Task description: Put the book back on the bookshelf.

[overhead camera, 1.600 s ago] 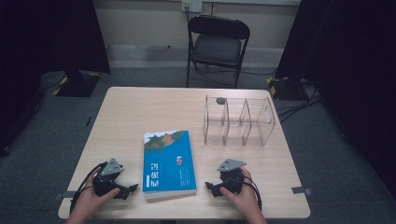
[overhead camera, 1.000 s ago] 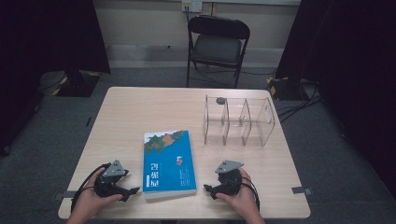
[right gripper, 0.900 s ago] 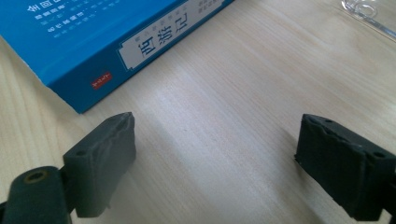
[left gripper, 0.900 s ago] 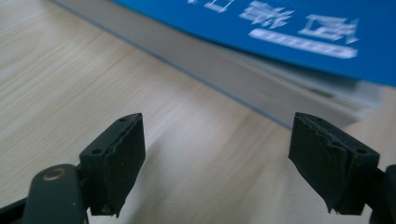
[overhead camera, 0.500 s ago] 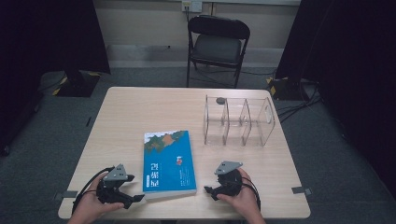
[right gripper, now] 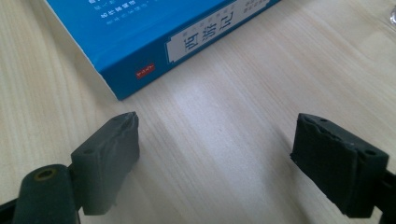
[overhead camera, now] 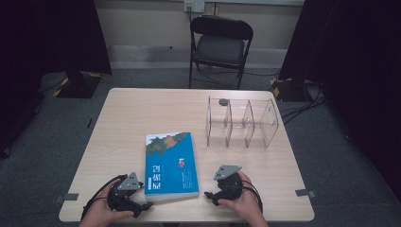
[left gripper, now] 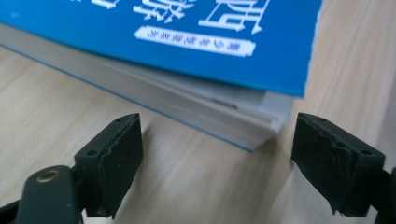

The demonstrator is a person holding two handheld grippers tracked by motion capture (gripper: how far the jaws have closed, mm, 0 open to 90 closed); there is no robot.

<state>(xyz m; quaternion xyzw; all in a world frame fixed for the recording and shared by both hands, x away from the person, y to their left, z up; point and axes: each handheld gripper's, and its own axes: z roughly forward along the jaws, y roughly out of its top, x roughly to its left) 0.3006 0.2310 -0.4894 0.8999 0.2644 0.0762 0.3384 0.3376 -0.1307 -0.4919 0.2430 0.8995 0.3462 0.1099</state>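
A blue paperback book (overhead camera: 170,163) lies flat on the wooden table (overhead camera: 127,118), near its front edge. My left gripper (overhead camera: 143,207) lies low at the book's near left corner and points at it. In the left gripper view that corner of the book (left gripper: 196,46), with its page edges, sits just beyond the open gripper (left gripper: 217,158). Its jaws have just been closing a little, with nothing between the pads. My right gripper (overhead camera: 211,198) rests right of the book, open. In the right gripper view, bare wood lies between the open gripper (right gripper: 215,154) jaws and the book's spine (right gripper: 187,44) is ahead; these jaws narrowed slightly.
A clear plastic divider rack (overhead camera: 241,124) stands at the back right of the table, with a small dark object (overhead camera: 222,101) at its far left corner. A black folding chair (overhead camera: 220,45) stands behind the table. Tape marks sit at the front corners.
My left gripper has slid right and slightly down toward the book's near left corner. The right gripper and the book have stayed in place.
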